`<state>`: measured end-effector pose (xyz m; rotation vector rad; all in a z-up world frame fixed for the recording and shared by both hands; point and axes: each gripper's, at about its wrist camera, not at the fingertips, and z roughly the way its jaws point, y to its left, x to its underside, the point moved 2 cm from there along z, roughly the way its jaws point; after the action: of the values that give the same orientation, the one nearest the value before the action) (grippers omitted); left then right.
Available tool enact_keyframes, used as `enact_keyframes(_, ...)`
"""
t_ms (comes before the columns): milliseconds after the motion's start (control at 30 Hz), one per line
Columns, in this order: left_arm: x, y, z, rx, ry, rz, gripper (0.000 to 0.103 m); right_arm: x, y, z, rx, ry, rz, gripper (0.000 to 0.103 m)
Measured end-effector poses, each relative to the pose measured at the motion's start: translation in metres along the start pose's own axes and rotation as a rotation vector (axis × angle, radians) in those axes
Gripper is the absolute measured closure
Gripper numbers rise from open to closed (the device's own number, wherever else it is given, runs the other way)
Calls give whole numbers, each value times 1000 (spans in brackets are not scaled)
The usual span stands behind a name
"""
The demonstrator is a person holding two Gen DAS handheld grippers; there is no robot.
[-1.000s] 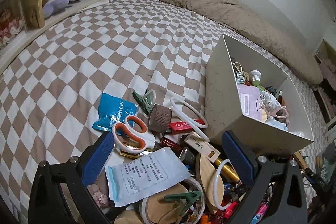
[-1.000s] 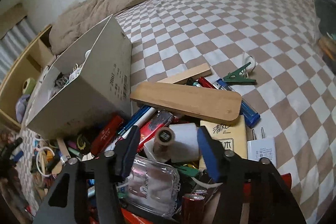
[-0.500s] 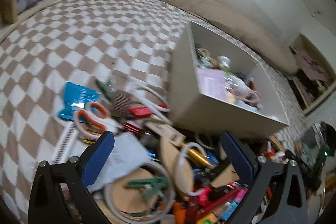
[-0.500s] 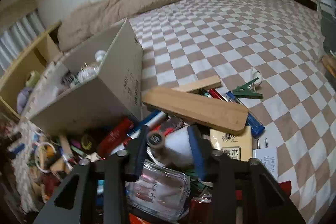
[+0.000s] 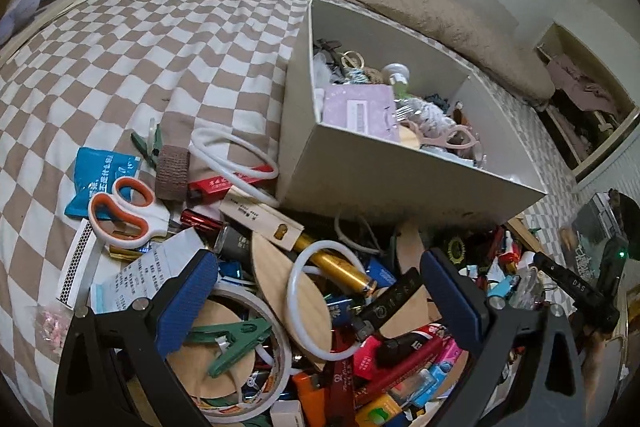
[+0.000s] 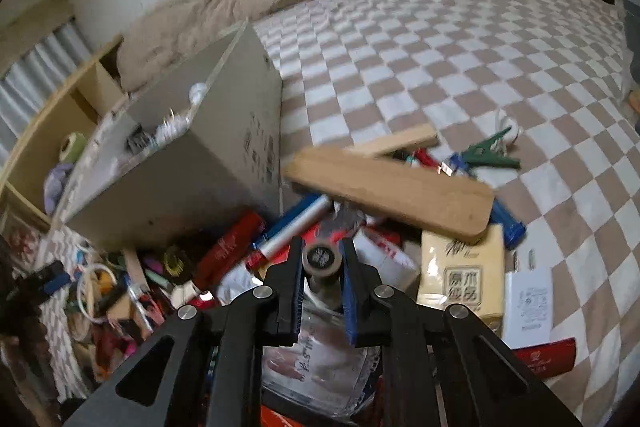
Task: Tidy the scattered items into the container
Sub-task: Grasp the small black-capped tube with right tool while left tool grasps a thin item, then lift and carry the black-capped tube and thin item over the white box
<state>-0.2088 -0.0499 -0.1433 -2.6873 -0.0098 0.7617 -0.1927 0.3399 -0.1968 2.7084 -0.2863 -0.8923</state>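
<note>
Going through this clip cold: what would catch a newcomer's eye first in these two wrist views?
First, the heap of small clutter on the checkered bedspread, with orange-handled scissors at its left edge. Next, the open grey box behind the heap, already partly filled. In the right wrist view, the right gripper is clamped on a small round-capped cylinder pulled from the pile, below a long wooden board.

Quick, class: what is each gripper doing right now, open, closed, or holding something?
Left gripper: open, holding nothing, above the clutter.
Right gripper: closed on a small brown-capped tube.
</note>
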Motion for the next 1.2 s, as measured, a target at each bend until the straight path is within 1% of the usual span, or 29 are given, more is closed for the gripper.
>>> enact_keyframes(67, 0, 3, 3, -13, 6, -4, 10, 0, 2, -1, 8, -3, -12, 86)
enact_keyframes(100, 0, 4, 4, -18, 12, -7, 19, 0, 2, -1, 9, -5, -7, 86)
enact_keyframes(133, 1, 5, 5, -24, 17, -9, 25, 0, 1, -1, 7, -8, 1, 86)
enact_keyframes(233, 2, 7, 8, -46, 28, 4, 34, -2, -4, -6, -8, -29, 35, 86)
enact_keyframes(267, 2, 7, 9, -49, 33, 11, 35, -3, -5, -8, -14, -41, 44, 86)
enact_keyframes(367, 3, 7, 12, -45, 49, 26, 46, -7, -9, -16, -31, -79, 73, 86)
enact_keyframes(400, 4, 6, 15, -43, 59, 31, 52, -8, -10, -18, -37, -89, 80, 86)
enact_keyframes(467, 7, 5, 20, -61, 71, 49, 58, -10, -12, -22, -55, -106, 100, 86)
enact_keyframes(533, 8, 4, 23, -84, 76, 69, 75, -11, -14, -24, -66, -115, 111, 86)
enact_keyframes(633, 11, 4, 23, -87, 76, 79, 81, -12, -14, -27, -67, -125, 111, 86)
enact_keyframes(833, 15, -3, 15, -90, 50, 122, 95, -13, -16, -31, -78, -137, 119, 86)
enact_keyframes(1200, 4, -1, -9, 16, -47, 57, 97, -16, -13, -42, -119, -193, 115, 86)
